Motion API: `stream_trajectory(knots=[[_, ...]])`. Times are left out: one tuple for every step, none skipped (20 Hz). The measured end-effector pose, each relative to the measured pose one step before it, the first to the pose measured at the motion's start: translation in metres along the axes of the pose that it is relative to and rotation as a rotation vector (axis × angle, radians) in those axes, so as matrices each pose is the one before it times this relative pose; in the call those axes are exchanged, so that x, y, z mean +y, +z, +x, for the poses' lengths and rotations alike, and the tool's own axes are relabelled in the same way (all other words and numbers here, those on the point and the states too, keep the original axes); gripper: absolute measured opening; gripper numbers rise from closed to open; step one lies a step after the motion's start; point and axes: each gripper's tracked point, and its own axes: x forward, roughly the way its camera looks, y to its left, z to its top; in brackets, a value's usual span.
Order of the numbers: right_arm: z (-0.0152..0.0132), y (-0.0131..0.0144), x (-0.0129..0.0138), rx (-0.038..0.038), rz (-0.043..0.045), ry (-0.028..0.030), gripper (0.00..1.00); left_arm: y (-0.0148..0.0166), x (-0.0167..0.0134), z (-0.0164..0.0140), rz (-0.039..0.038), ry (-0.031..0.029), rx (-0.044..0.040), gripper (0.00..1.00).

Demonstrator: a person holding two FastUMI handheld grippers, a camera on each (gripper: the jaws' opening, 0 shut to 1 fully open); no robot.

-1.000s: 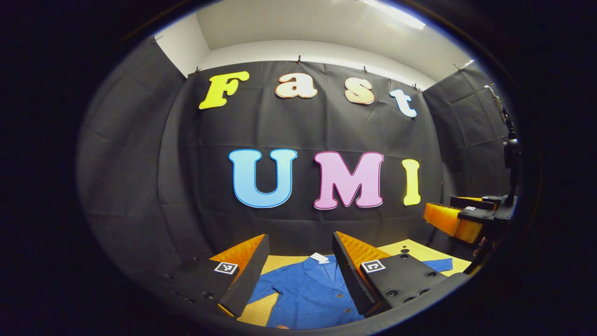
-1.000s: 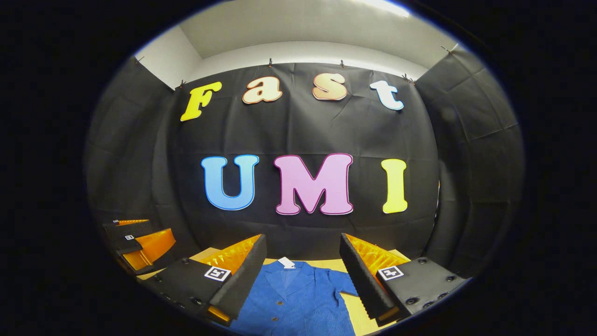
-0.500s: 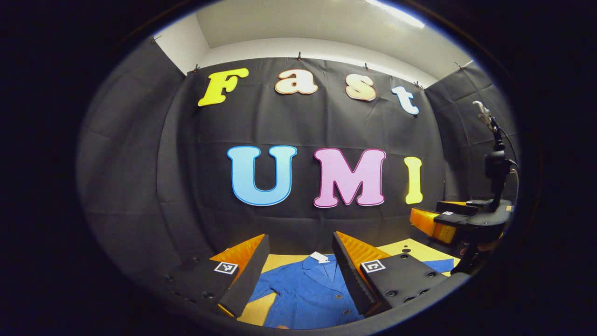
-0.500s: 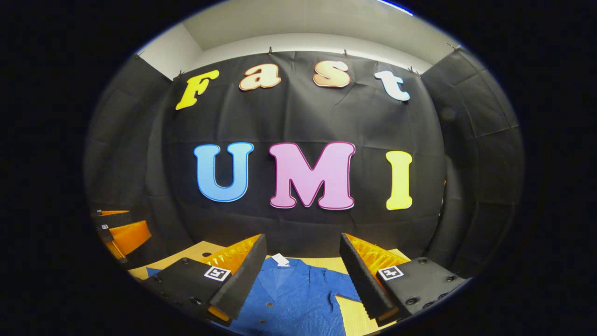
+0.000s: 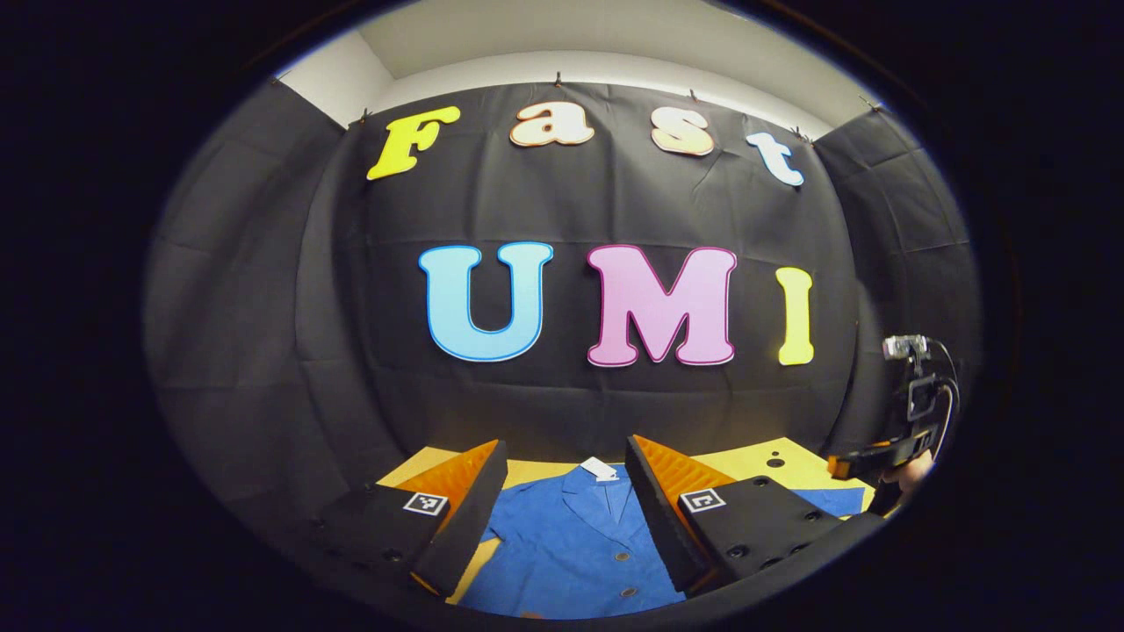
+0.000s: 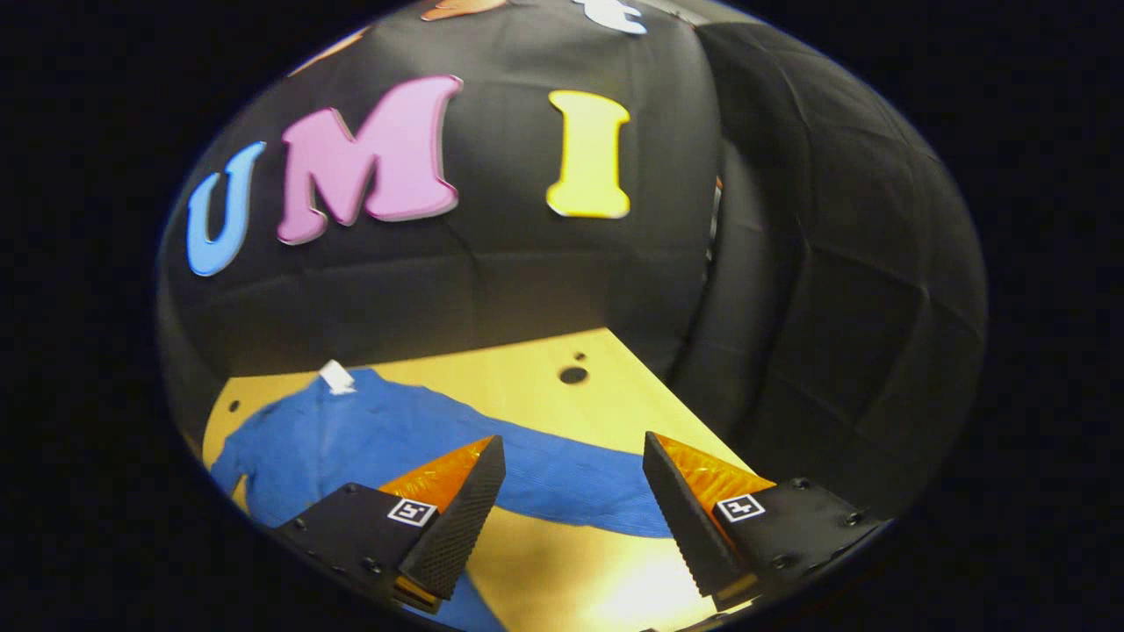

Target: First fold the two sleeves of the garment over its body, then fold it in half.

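Lying flat on the desk [image 6: 527,369], the shirt [image 6: 369,439] has the right claw [image 6: 571,509] above its sleeve [image 6: 562,491], the left claw [image 5: 562,509] above its collar [image 5: 606,496], both spread apart and empty.

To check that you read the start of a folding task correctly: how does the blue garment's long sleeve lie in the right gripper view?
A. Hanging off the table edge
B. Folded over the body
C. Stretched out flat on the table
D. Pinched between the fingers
C: the sleeve runs out flat from the blue garment across the yellow table, and the right gripper is open above it, holding nothing.
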Motion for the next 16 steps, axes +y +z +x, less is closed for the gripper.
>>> stream_trajectory(knots=[[0.01907, -0.03587, -0.03986, 0.09778, -0.04248, -0.04991, 1.00, -0.00651, -0.01686, 0.00473, -0.00588, -0.01625, 0.02414, 0.78], [0.01388, -0.02145, -0.02093, 0.08079, -0.00702, -0.02371, 1.00, -0.00541, -0.01717, 0.00646, 0.00987, -0.01942, 0.02177, 0.79], [0.01338, -0.00897, -0.00675, 0.03982, 0.01776, -0.00538, 0.94, -0.00199, -0.00951, 0.00321, 0.01080, -0.00911, 0.01205, 0.78], [0.02197, -0.01231, -0.01070, 0.06200, 0.05029, -0.02434, 1.00, -0.00020, -0.01492, 0.00392, 0.00773, -0.01702, 0.01135, 0.78], [0.01267, -0.00473, -0.00667, 0.03029, 0.03203, -0.00899, 1.00, 0.00043, -0.00918, 0.00257, -0.00028, -0.01289, 0.00332, 0.78], [0.00921, -0.00387, -0.00875, 0.02890, 0.02828, -0.01206, 1.00, 0.00093, -0.00810, 0.00265, -0.00090, -0.01102, 0.00287, 0.78], [0.00723, -0.00002, -0.00394, 0.02412, 0.02575, -0.00730, 1.00, 0.00022, -0.00715, 0.00206, 0.00068, -0.01084, 0.00205, 0.78], [0.00456, -0.00213, -0.00417, 0.02057, 0.01876, -0.00026, 1.00, 0.00051, -0.00598, 0.00153, 0.00344, -0.00779, 0.00148, 0.78], [0.00501, -0.00345, -0.00188, 0.02611, 0.01551, 0.00582, 1.00, -0.00098, -0.00563, 0.00144, 0.00423, -0.00625, 0.00355, 0.78], [0.00539, -0.00653, -0.00665, 0.03527, 0.01693, -0.00163, 1.00, -0.00067, -0.00544, 0.00088, 0.00392, -0.00820, 0.00570, 0.78], [0.00087, 0.00395, -0.00130, 0.00479, 0.03498, 0.00696, 1.00, -0.00004, -0.00394, 0.00045, 0.00217, -0.00229, 0.00614, 0.78], [-0.00040, -0.00050, 0.00103, 0.00343, 0.01425, 0.00362, 0.99, 0.00029, -0.00147, -0.00051, -0.00260, -0.00009, 0.00010, 0.78], [-0.00070, -0.00008, 0.00097, 0.00720, 0.02677, -0.00078, 0.99, -0.00017, -0.00271, 0.00023, -0.00668, -0.00351, -0.00083, 0.78], [0.00314, 0.00093, 0.00105, 0.00225, 0.00573, -0.00215, 0.99, -0.00024, -0.00292, 0.00116, -0.00877, -0.00325, -0.00008, 0.78], [-0.00278, -0.00024, -0.00091, 0.01578, -0.01848, 0.00488, 0.87, 0.00058, -0.00137, -0.00003, -0.00450, -0.00031, 0.00090, 0.78], [-0.00028, 0.00095, 0.00378, 0.00892, -0.01823, 0.01892, 0.92, -0.00201, -0.00175, 0.00010, -0.00411, -0.00148, 0.00085, 0.78]])
